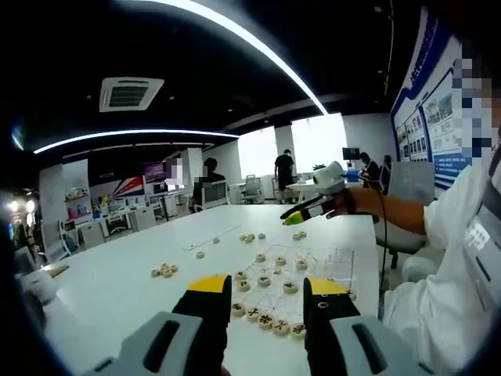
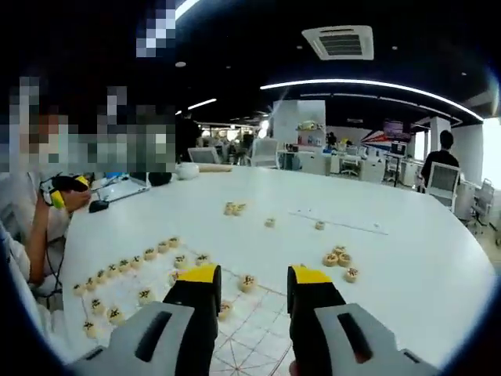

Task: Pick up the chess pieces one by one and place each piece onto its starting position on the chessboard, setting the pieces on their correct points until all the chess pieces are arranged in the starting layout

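Note:
The chessboard point(image 1: 313, 270) is a pale sheet with thin lines on the white table point(image 1: 117, 298). Round beige chess pieces point(image 1: 264, 280) sit on its points, and a row of them point(image 1: 266, 319) lies along the near edge. My left gripper point(image 1: 266, 291) hovers open above that edge, holding nothing. The right gripper point(image 1: 301, 217) hangs in a person's hand beyond the board's far side. In the right gripper view my right gripper point(image 2: 254, 280) is open over the board point(image 2: 262, 333), a piece point(image 2: 248, 281) lying beyond its tips. A row of pieces point(image 2: 125, 266) curves along the left.
Loose pieces lie off the board: a cluster point(image 2: 340, 258), a pair point(image 2: 233, 208) and singles point(image 2: 269, 222); also a cluster point(image 1: 166, 270). A person in white point(image 1: 446, 290) sits at the table's edge. Office desks, chairs and people stand far behind.

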{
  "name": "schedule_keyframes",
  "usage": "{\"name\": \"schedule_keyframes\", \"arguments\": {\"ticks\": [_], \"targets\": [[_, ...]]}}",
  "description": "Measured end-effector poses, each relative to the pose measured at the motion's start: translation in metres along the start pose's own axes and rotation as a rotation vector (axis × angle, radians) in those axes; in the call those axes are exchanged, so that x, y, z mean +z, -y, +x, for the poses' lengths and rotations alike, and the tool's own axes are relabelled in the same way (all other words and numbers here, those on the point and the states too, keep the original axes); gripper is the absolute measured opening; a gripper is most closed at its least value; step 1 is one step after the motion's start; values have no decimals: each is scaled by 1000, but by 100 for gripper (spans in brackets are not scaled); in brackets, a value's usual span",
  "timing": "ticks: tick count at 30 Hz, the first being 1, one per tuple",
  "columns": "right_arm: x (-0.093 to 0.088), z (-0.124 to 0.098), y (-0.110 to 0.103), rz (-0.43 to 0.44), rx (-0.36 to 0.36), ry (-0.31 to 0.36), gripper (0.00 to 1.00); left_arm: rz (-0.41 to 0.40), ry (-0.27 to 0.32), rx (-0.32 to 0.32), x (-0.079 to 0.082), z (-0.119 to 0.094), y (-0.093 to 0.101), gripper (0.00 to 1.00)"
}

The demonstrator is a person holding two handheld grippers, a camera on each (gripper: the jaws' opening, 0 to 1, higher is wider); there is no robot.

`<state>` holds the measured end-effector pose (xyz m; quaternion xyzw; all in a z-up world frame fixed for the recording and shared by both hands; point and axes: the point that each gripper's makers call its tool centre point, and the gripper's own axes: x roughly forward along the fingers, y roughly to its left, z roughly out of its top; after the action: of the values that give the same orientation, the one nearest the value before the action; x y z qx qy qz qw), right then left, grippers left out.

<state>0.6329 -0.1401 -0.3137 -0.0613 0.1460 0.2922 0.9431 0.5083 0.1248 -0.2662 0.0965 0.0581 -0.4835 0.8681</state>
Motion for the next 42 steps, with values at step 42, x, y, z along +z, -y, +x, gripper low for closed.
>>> {"name": "schedule_keyframes", "arguments": {"ticks": [42], "targets": [[15,317,-5,-77,-54,-218,35,-14,-38,149,-14,-20,-46,38]]}}
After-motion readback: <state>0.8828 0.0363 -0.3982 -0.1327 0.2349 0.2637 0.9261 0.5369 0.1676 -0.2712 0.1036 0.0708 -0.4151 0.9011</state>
